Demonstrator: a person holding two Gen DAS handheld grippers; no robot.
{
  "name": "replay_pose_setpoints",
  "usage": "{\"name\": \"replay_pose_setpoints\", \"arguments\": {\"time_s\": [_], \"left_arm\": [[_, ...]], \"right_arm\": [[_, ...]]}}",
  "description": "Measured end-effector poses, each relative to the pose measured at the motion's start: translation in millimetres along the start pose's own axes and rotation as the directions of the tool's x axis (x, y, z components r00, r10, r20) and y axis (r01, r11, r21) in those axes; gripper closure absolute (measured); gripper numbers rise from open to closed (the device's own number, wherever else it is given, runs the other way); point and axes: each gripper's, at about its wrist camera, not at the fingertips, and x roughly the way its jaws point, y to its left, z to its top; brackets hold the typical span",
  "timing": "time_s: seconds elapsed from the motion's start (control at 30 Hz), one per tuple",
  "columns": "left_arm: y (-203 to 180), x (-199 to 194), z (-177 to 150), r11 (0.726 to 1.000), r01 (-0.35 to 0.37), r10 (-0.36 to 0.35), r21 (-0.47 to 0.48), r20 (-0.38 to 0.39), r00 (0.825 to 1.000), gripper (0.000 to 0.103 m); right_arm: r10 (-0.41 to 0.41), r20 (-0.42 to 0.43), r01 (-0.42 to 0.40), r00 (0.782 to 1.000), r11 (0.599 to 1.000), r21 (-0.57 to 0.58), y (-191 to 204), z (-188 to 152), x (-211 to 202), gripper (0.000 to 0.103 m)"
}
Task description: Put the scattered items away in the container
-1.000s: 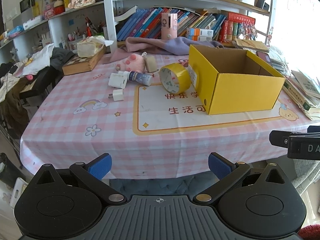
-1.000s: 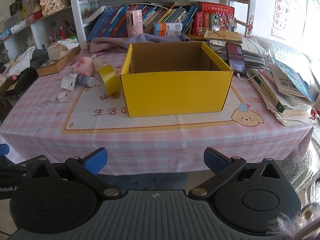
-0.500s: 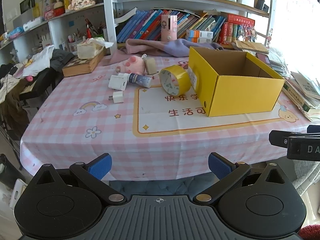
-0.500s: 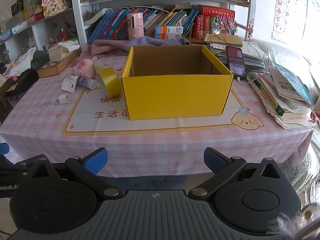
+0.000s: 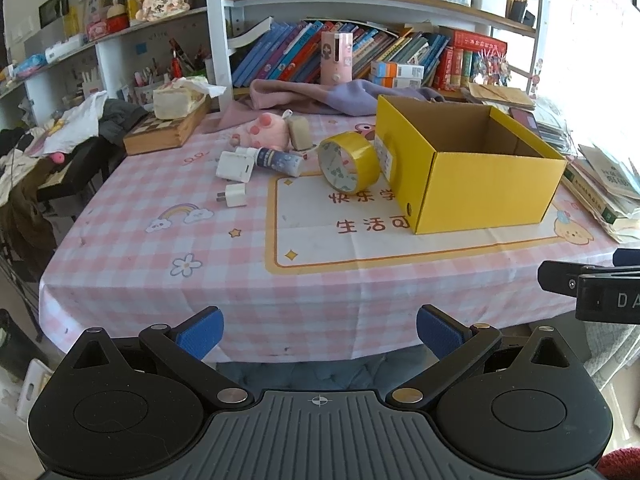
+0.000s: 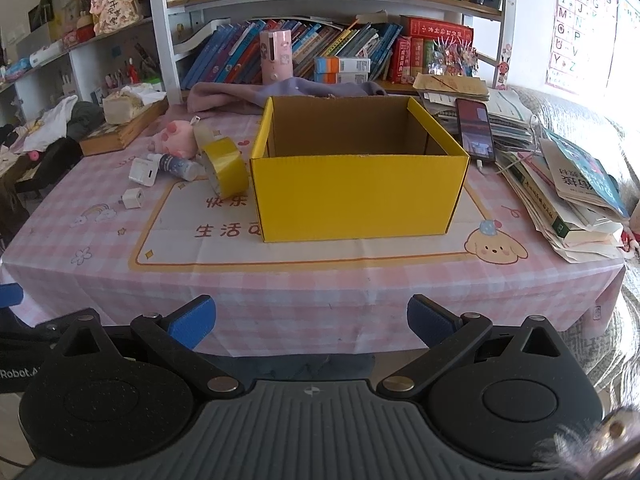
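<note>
table (image 5: 328,280) | box (image 5: 488,192) | tape roll (image 5: 352,160) | chargers (image 5: 234,166)

Premises: a lived-in home study or child's room. Evidence: a table under a pink checked cartoon tablecloth (image 6: 320,280); packed bookshelves (image 6: 320,52) at 12 o'clock; an alphabet poster (image 6: 580,20) at 2 o'clock; clothing (image 5: 60,132) heaped at 10 o'clock; stacked workbooks (image 6: 572,200) at 3 o'clock.

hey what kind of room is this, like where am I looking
Most likely a child's study or family room at home: packed bookshelves behind, an alphabet poster on the wall, and a table under a pink checked cartoon tablecloth holding a yellow cardboard box.
</note>
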Motion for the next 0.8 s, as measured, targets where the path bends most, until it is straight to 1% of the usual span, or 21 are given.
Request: {"name": "replay_pose_setpoints", "arguments": {"time_s": [0.5, 0.67, 0.8], "left_arm": [[4, 1, -2, 1.0, 0.008, -0.008, 0.003, -0.005, 1.0, 0.0], [8, 0, -4, 1.0, 0.017, -0.017, -0.004, 0.0, 1.0, 0.0], [13, 1, -5, 1.0, 0.016, -0.016, -0.01, -0.002, 1.0, 0.0]], "right_arm": [[0.01, -0.011, -0.01, 1.0, 1.0, -0.002, 5, -1, 0, 0.0], [0.03, 0.0, -0.03, 1.0, 0.999, -0.016, 13, -3, -2, 0.002], [0.049, 0.004, -0.049, 0.999, 0.998, -0.033, 20, -2, -1, 0.008]]}}
